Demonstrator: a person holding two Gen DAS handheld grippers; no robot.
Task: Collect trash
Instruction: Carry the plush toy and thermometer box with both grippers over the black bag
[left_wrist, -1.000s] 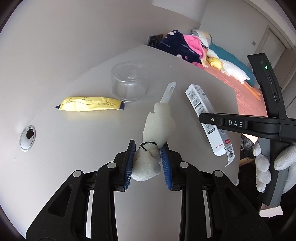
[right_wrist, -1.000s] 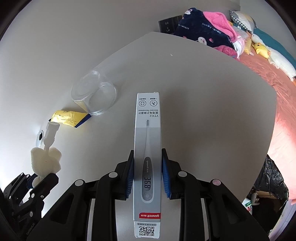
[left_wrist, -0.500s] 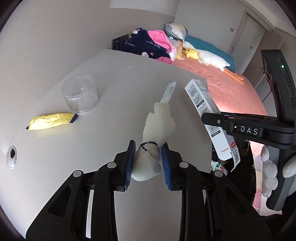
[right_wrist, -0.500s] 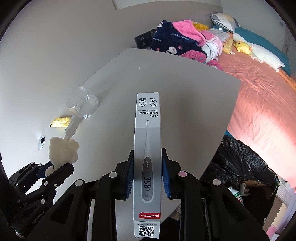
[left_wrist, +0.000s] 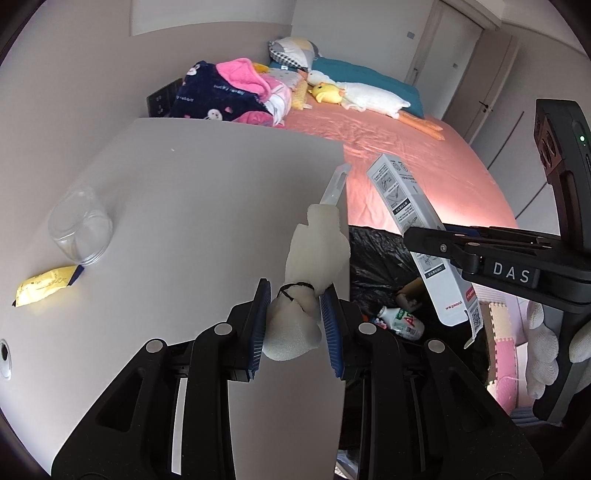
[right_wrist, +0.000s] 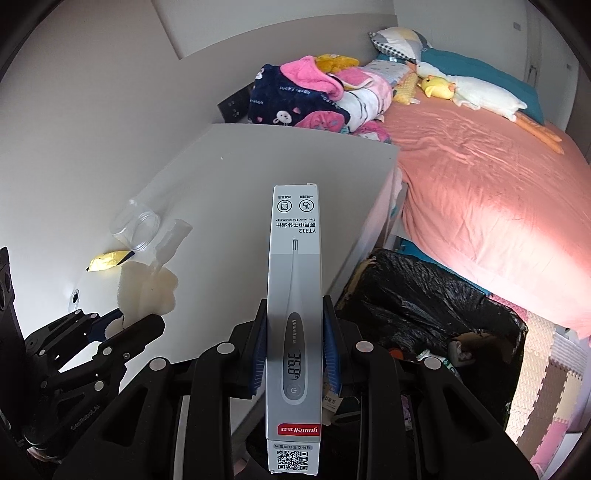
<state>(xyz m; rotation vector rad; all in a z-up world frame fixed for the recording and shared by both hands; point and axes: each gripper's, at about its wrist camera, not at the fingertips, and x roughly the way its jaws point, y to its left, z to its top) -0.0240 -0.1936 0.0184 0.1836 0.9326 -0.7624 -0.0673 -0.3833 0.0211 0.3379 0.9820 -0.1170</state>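
Observation:
My left gripper (left_wrist: 293, 317) is shut on a white foam wrapper (left_wrist: 314, 254) tied with a black band, a clear plastic strip sticking out of its far end. It hangs over the right edge of the grey table (left_wrist: 207, 206). My right gripper (right_wrist: 294, 347) is shut on a long white thermometer box (right_wrist: 295, 280), held over the table's corner. The same box (left_wrist: 417, 236) shows at the right in the left wrist view. A black-lined trash bin (right_wrist: 424, 295) stands on the floor beside the table, with a bottle (left_wrist: 402, 323) inside. The foam wrapper (right_wrist: 147, 284) shows at left in the right wrist view.
A clear plastic cup (left_wrist: 79, 229) and a yellow wrapper (left_wrist: 44, 286) lie on the table's left side. A bed with a pink sheet (right_wrist: 498, 206), a pile of blankets (right_wrist: 314, 96) and plush toys lies beyond. Foam floor mats (right_wrist: 554, 387) cover the floor at right.
Both grippers have carried their items rightward from over the table toward its edge. The trash bin has come into view below them. Neither grip has changed.

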